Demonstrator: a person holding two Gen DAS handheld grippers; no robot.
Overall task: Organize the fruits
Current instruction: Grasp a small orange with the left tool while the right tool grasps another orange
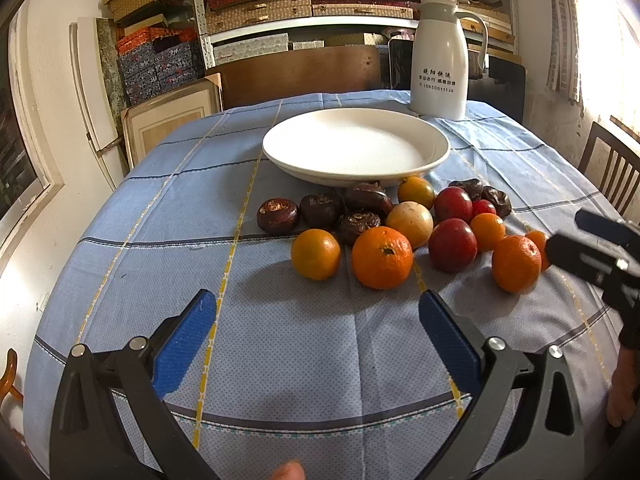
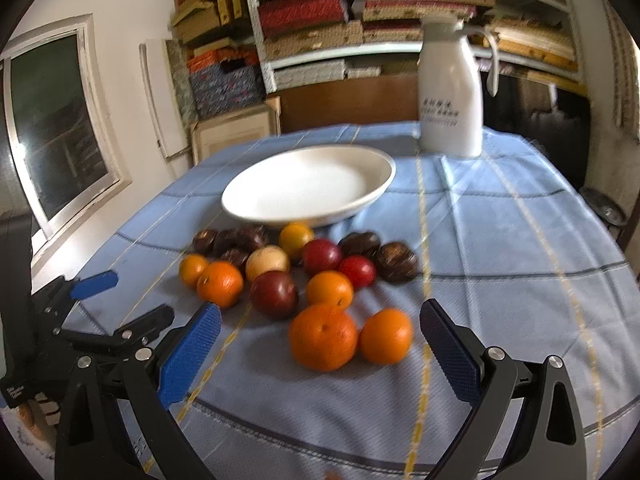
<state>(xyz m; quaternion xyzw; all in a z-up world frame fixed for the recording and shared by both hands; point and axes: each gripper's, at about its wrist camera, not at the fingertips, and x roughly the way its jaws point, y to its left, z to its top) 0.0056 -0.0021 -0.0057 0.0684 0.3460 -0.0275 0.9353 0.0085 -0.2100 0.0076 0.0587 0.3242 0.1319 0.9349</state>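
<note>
Jug [image 1: 440, 60] print, left wrist view: dark Chinese characters in two rows, too small to read surely.
Number under them: looks like 15850011130, some digits doubtful.
Jug print, right wrist view: blurred, unreadable.
Elsewhere: no readable text.

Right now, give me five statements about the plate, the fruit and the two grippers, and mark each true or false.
1. The white plate holds nothing. True.
2. The left gripper is clamped on an orange. False: its jaws are open and empty.
3. The white jug stands beyond the plate. True.
4. All the fruit lies on the blue checked tablecloth. True.
5. The right gripper is shut. False: it is open, with two oranges just ahead.
</note>
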